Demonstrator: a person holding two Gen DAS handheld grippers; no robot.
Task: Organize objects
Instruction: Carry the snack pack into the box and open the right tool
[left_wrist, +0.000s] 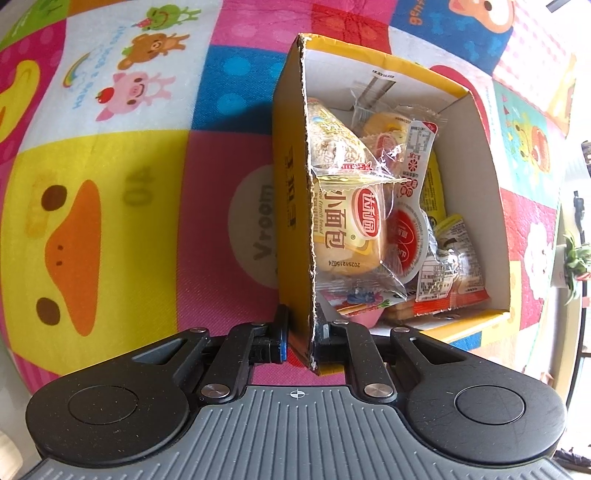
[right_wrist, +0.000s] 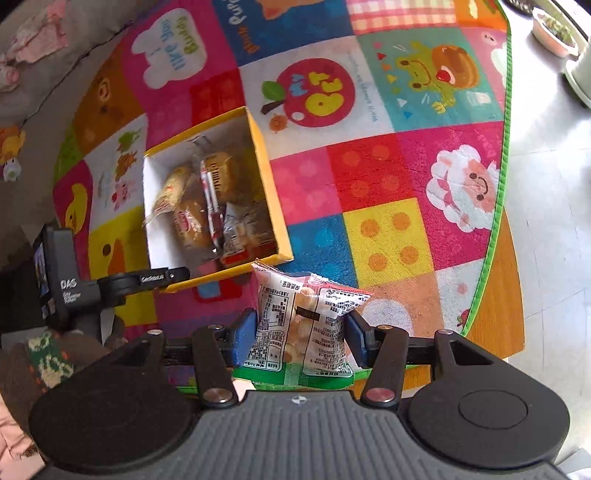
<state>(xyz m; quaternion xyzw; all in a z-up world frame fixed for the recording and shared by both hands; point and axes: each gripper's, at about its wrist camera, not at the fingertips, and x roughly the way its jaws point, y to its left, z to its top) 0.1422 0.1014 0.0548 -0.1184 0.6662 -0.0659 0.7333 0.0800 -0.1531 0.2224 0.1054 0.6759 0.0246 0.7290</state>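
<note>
A yellow cardboard box (left_wrist: 291, 206) with white inner walls stands on the play mat and holds several wrapped snacks, among them a small bread packet (left_wrist: 347, 229). My left gripper (left_wrist: 301, 332) is shut on the box's near wall, one finger outside and one inside. In the right wrist view the same box (right_wrist: 267, 184) lies ahead to the left, with the left gripper (right_wrist: 162, 278) clamped on its near edge. My right gripper (right_wrist: 299, 332) is shut on a clear snack packet (right_wrist: 303, 325) with printed labels and holds it in the air above the mat.
The colourful patchwork play mat (right_wrist: 384, 221) with a green edge covers the floor. Bare pale floor (right_wrist: 546, 184) and a plant pot (right_wrist: 554, 29) lie to the right. Soft toys and cloth (right_wrist: 22, 74) lie off the mat at the left.
</note>
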